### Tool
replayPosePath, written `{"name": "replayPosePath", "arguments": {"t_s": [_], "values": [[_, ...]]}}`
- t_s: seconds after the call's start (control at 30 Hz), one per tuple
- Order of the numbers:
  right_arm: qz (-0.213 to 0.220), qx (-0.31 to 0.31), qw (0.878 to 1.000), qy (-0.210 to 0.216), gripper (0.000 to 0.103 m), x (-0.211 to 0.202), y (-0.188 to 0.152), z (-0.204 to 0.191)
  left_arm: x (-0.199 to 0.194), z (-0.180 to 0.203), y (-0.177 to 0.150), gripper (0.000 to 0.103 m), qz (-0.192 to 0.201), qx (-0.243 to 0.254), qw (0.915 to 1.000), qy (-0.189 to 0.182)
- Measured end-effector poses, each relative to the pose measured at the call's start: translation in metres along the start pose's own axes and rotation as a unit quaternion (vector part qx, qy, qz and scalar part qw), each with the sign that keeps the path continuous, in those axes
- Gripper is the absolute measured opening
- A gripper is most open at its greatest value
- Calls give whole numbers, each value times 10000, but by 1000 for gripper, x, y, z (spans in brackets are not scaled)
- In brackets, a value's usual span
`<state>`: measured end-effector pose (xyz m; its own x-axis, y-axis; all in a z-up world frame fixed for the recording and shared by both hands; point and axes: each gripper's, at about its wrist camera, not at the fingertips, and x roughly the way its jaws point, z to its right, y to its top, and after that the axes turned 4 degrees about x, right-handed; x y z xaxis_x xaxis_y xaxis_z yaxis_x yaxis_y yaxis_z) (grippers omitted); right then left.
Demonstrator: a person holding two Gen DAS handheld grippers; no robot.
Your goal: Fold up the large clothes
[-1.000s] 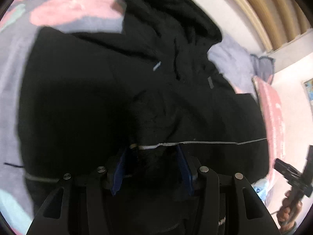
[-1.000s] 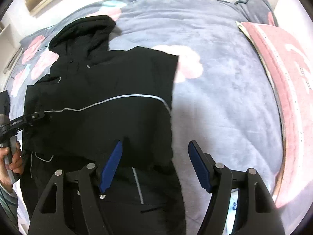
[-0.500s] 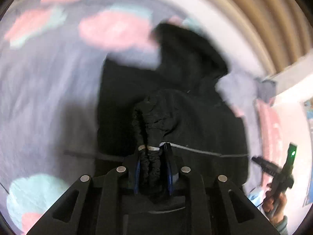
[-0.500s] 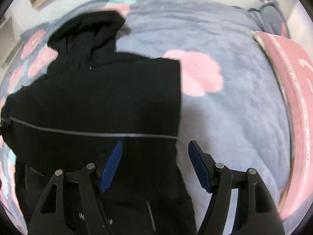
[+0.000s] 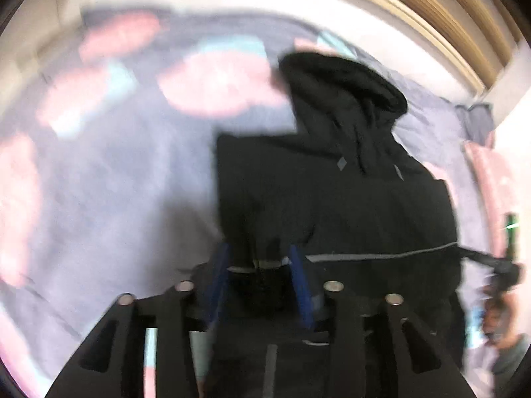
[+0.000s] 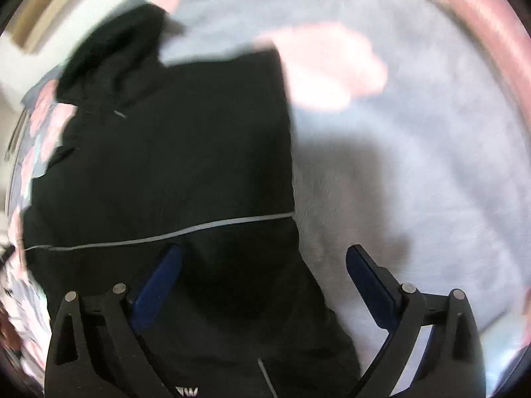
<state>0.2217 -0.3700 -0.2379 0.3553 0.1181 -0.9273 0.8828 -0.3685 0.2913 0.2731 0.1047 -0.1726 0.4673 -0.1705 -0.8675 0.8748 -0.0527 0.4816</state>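
Lying on a bed [image 5: 132, 179] covered by a grey blanket with pink and teal patches, a black hooded jacket [image 5: 348, 205] fills the middle of both blurred views. In the left wrist view, the blanket is bare at the left; then comes the jacket's left edge, with the hood [image 5: 345, 89] pointing away toward the wall. The left gripper [image 5: 260, 265] has its jaws clenched on a bunched fold of the jacket where a grey stripe [image 5: 381, 255] ends. The stripe runs right across the cloth toward the right gripper [image 5: 497, 265], seen blurred at the far right in a hand [image 5: 501, 318].

In the right wrist view, the jacket [image 6: 172, 172] covers the left half, its stripe [image 6: 166, 235] crossing just ahead of the jaws. The right gripper [image 6: 264, 265] has its jaws released and wide apart: one finger [image 6: 159, 275] over the black cloth, the other over bare blanket [image 6: 415, 152]. A pink pillow [image 6: 481, 20] lies at the upper right.
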Motion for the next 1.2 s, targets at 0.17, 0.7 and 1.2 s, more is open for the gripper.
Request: {"name": "replayPosePath", "arguments": {"t_s": [0.17,0.7,1.2], "values": [[517,-807,9950,285,101,-36,-5,-52,-12,8,11,49,475,-242,9961,-696],[317,-2501,9611,-1126,103,51,-56,-116,84,75,-9,46,-319,420,9986,67],[1367,-856,9866,-256,99,3,145,-143,75,32,177,59,1287,-1359,9812,-473]]}}
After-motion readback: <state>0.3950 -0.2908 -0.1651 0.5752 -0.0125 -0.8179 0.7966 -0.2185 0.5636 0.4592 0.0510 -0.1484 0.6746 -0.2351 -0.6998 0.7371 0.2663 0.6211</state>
